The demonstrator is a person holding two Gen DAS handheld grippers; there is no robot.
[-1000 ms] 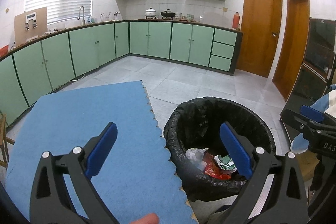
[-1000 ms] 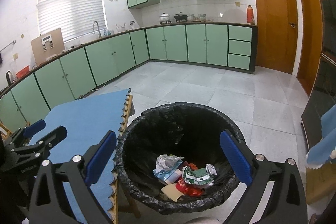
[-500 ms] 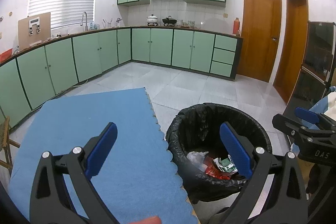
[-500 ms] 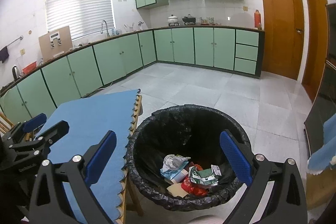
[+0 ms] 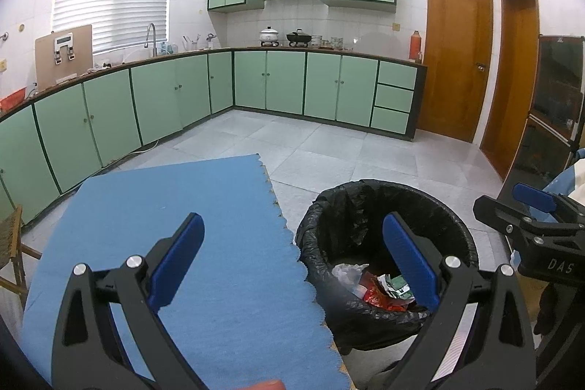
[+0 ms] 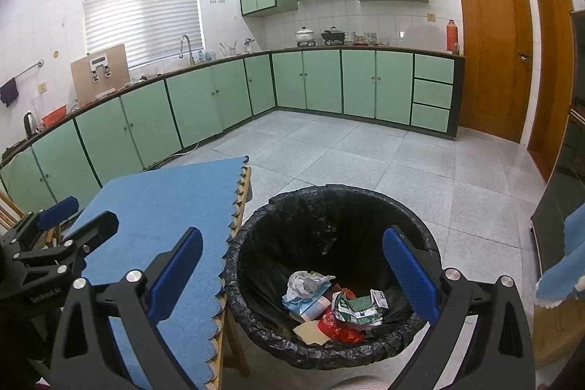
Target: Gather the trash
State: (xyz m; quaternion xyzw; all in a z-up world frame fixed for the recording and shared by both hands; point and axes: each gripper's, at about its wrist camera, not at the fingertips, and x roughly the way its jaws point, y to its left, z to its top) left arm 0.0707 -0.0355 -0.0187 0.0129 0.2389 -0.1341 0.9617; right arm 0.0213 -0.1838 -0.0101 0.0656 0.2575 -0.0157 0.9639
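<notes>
The left gripper (image 5: pixel 292 258) hangs with its blue-padded fingers spread wide and nothing between them, one finger over the blue mat (image 5: pixel 190 243), the other over the bin (image 5: pixel 369 203). The mat covers the surface just left of the bin, its scalloped edge close beside the bin's rim. The bin is lined with a black bag and stands on the tiled floor. The trash (image 6: pixel 329 306) lies at the bottom of the bin: a crumpled white tissue, a blue-and-white packet, a green-and-white wrapper, a red wrapper and a pale card, all heaped together. The right gripper (image 6: pixel 292 265) is above the bin, fingers spread wide and empty, the trash showing between them. Green cabinets (image 6: pixel 321 83) line the walls beyond the bin.
</notes>
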